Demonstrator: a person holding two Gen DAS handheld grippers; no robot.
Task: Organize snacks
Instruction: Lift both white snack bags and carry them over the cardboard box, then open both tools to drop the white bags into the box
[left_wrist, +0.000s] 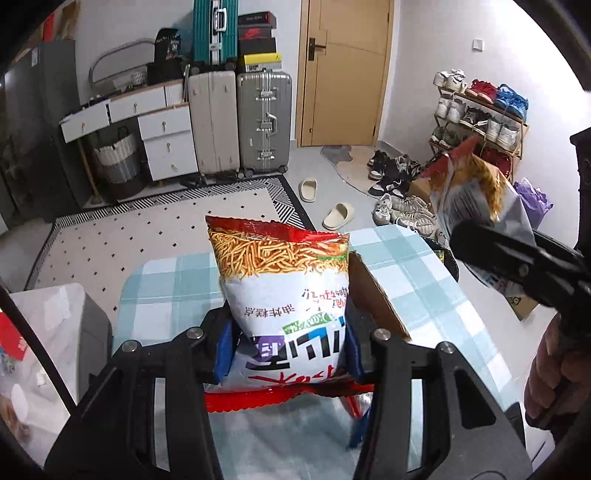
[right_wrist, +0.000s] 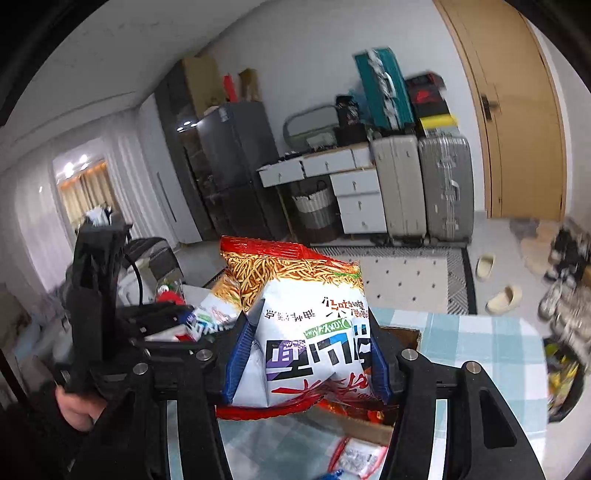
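left gripper (left_wrist: 284, 350): blue pads pressed on both sides of a snack bag (left_wrist: 284, 295), held upside down above the near edge of the checked table (left_wrist: 424, 273)
right gripper (right_wrist: 306, 362): jaws closed on a second snack bag (right_wrist: 306, 325), its sides creased inward, raised over the table
cardboard box (left_wrist: 376, 295): open flap just beside the left bag, on the table
background: suitcases (left_wrist: 240, 122), door (left_wrist: 343, 74), blurred shoes

Shoes (right_wrist: 567, 266) smeared by blur; dark bin (right_wrist: 565, 384), perhaps, cut off at edge
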